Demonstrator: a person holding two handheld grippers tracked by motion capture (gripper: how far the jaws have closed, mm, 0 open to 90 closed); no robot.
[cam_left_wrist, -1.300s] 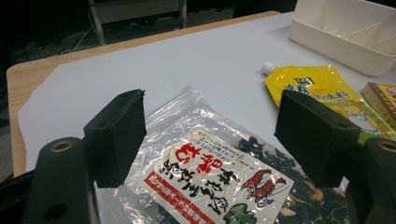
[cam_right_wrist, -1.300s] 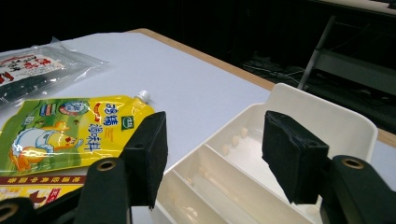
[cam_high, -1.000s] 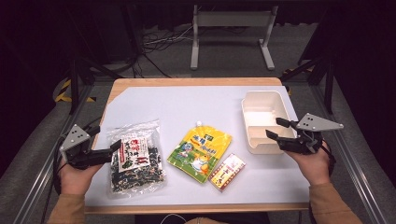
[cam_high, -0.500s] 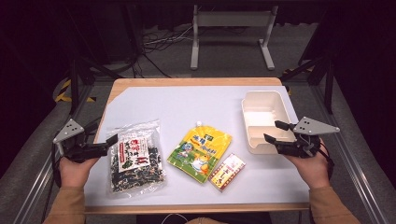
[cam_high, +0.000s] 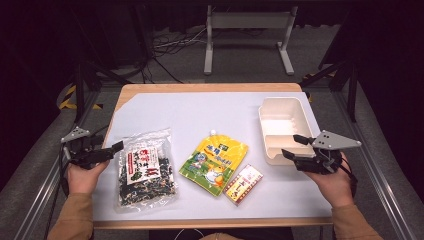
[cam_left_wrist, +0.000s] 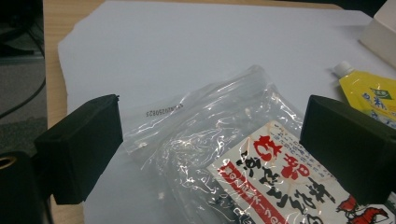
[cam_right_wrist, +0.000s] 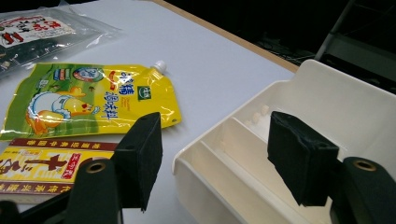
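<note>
left gripper (cam_high: 114, 148): jaws apart, held level at tabletop's left edge | right gripper (cam_high: 293, 146): jaws apart, near right edge | both hand-held

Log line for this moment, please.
left gripper: open, at seaweed bag | right gripper: open, at white tray corner | nothing held

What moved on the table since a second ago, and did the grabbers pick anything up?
The left gripper backed away toward the table's left edge, off the clear crinkly bag of dark seaweed. The right gripper hardly shifted, open beside the white plastic divided tray. Neither gripper grabbed anything. The bag, yellow spouted pouch, small red-and-cream box and tray stayed put.
</note>
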